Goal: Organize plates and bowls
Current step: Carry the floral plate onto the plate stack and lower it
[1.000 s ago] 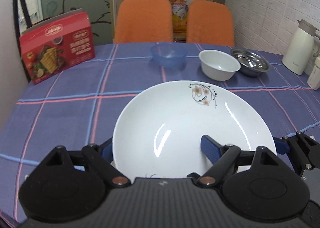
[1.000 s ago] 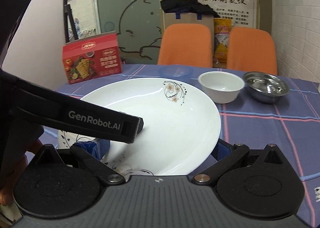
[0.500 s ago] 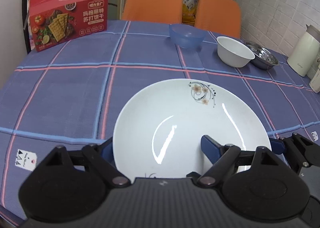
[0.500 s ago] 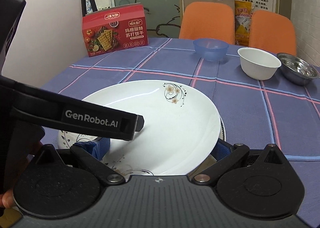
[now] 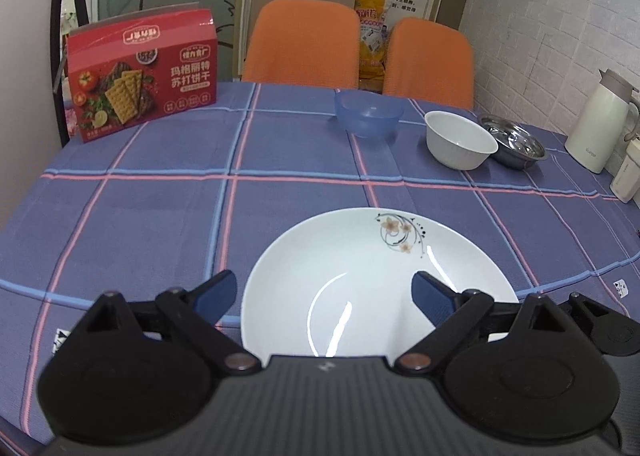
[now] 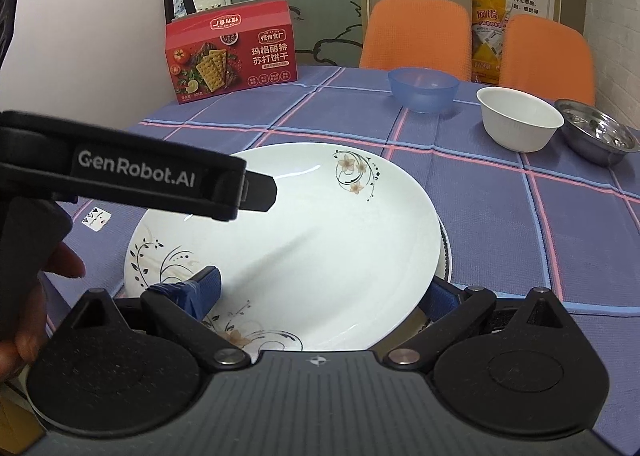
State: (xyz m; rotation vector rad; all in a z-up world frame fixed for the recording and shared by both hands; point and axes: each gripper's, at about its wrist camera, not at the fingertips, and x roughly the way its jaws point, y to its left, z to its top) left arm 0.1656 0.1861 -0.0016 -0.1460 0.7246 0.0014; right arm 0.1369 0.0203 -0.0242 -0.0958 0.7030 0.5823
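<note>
Near the table (image 5: pixel 160 216) edge, a white flowered top plate (image 5: pixel 360 248), stacked on a lower plate (image 6: pixel 160 256) with a darker vine print; only the lower plate's left and near rim showing from under the top plate. At the top plate's near rim, the left claw (image 5: pixel 322 288), jaws opening and released: left finger off the plate to its left, over cloth and clear of the rim; right finger above the plate's inside; rim between the two but pressed by neither. Also at the top plate's near side, seen from the right wrist, the right claw (image 6: pixel 320 284), jaws closing yet released for now: left finger over the exposed print of the lower plate, right finger just beside the top plate's right rim and partly hidden under it; cannot tell whether that finger touches. Across the top plate's left part in the same view, the black side of the left claw. Beyond the top plate, well apart from it, a row of a blue bowl (image 5: pixel 368 114), a white bowl (image 5: pixel 460 140) and a steel bowl (image 5: pixel 516 146), the last two touching or nearly so. Far left of the top plate, a red cracker box (image 5: pixel 142 72), upright. Far right of the top plate, a cream jug (image 5: pixel 600 124). Past the bowls from the top plate, two orange chairs (image 5: pixel 302 44).
</note>
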